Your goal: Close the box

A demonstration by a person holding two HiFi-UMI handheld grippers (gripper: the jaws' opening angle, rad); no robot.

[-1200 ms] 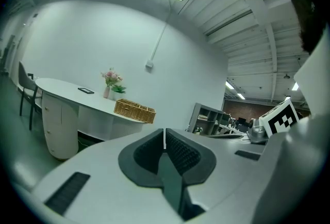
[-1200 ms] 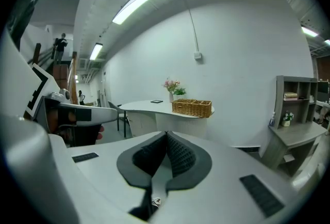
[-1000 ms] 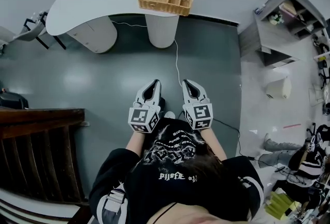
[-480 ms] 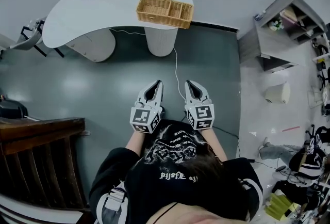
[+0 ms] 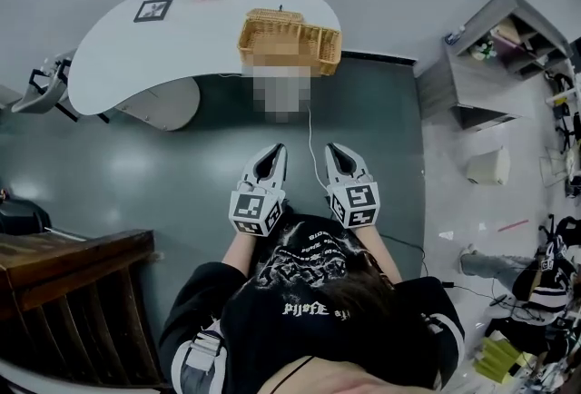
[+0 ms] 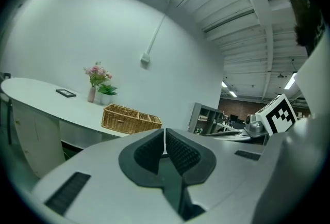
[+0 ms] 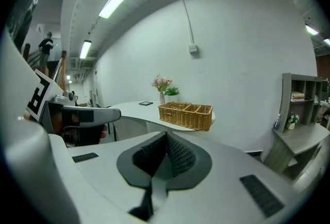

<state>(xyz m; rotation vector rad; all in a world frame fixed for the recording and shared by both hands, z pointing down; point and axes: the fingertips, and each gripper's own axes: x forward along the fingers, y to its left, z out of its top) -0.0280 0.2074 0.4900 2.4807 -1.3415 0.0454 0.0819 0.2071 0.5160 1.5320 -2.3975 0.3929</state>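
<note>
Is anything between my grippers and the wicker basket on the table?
Nothing visible: only floor and a thin cable lie between the left gripper, right gripper and the basket at the table's edge.

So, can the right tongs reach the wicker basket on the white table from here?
Probably not yet. The right tongs, shut and empty, are held close to the person's body, and the wicker basket sits far ahead on the white table. Open floor lies between, so walking closer should do.
</note>
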